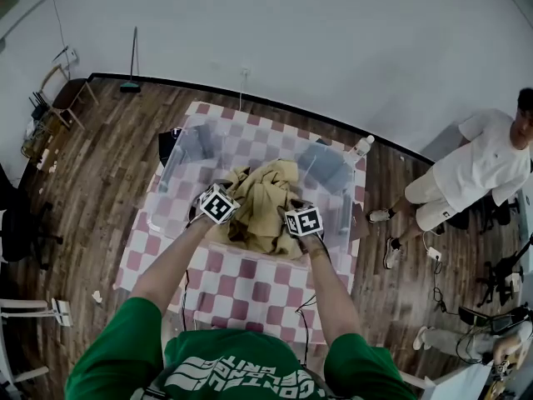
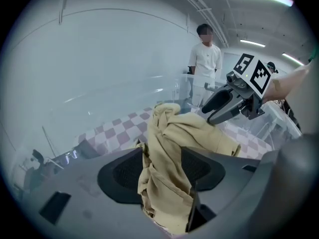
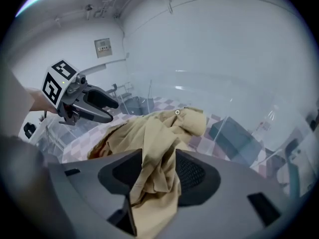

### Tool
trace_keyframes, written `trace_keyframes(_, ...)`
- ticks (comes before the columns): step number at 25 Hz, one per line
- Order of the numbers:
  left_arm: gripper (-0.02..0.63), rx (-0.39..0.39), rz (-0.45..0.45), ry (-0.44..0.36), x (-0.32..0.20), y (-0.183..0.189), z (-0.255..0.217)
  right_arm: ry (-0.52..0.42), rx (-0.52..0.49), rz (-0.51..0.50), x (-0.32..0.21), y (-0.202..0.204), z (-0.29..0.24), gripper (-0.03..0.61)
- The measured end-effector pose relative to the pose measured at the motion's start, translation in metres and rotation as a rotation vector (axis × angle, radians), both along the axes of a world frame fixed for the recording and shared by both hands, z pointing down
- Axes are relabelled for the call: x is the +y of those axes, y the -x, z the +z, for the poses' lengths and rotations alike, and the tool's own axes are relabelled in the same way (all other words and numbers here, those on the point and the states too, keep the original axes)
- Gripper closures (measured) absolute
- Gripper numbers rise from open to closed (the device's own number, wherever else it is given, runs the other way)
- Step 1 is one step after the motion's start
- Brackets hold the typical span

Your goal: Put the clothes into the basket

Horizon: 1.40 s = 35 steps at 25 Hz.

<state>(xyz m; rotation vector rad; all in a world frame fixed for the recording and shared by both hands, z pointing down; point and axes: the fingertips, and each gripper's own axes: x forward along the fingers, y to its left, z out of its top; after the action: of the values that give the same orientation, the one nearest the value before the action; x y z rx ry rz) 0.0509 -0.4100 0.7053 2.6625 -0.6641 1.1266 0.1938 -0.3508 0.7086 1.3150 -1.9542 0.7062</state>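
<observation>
A tan garment (image 1: 262, 202) is bunched up over a clear plastic basket (image 1: 333, 169), which stands on the pink-checked table (image 1: 241, 286). My left gripper (image 1: 237, 211) is at the garment's left side and my right gripper (image 1: 287, 217) at its right. In the left gripper view, a fold of the cloth (image 2: 174, 133) hangs loosely in the wide gap of my left gripper (image 2: 162, 168), and my right gripper (image 2: 224, 106) shows beyond it. In the right gripper view, cloth (image 3: 149, 133) likewise drapes between the spread jaws of my right gripper (image 3: 154, 171).
A person in white (image 1: 475, 169) stands to the right of the table on the wooden floor. A bottle (image 1: 361, 147) stands at the table's far right corner. A chair (image 1: 62, 98) is by the far left wall. Cables lie on the floor at the right.
</observation>
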Motion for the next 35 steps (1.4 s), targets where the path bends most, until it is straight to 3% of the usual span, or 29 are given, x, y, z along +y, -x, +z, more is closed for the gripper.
trace_keyframes(3,0.377,0.047,0.004,-0.041,0.005,-0.003,-0.026,-0.067,0.03,-0.013,-0.001,0.001,-0.023,0.367)
trace_keyframes(7,0.436,0.121,0.004,-0.09,0.015,-0.009,-0.058,-0.154,0.033,-0.028,0.006,0.01,-0.063,0.376)
trace_keyframes(12,0.53,0.215,0.025,-0.155,0.032,-0.015,-0.107,-0.289,0.071,-0.056,0.02,0.026,-0.115,0.529)
trace_keyframes(16,0.606,0.296,0.042,-0.161,0.058,-0.011,-0.134,-0.377,0.06,-0.073,0.041,0.045,-0.147,0.569)
trace_keyframes(24,0.611,0.408,0.051,-0.174,0.119,0.009,-0.167,-0.458,0.001,-0.084,0.097,0.08,-0.177,0.569)
trace_keyframes(35,0.611,0.451,0.043,-0.161,0.199,0.05,-0.168,-0.507,-0.051,-0.066,0.176,0.123,-0.183,0.569)
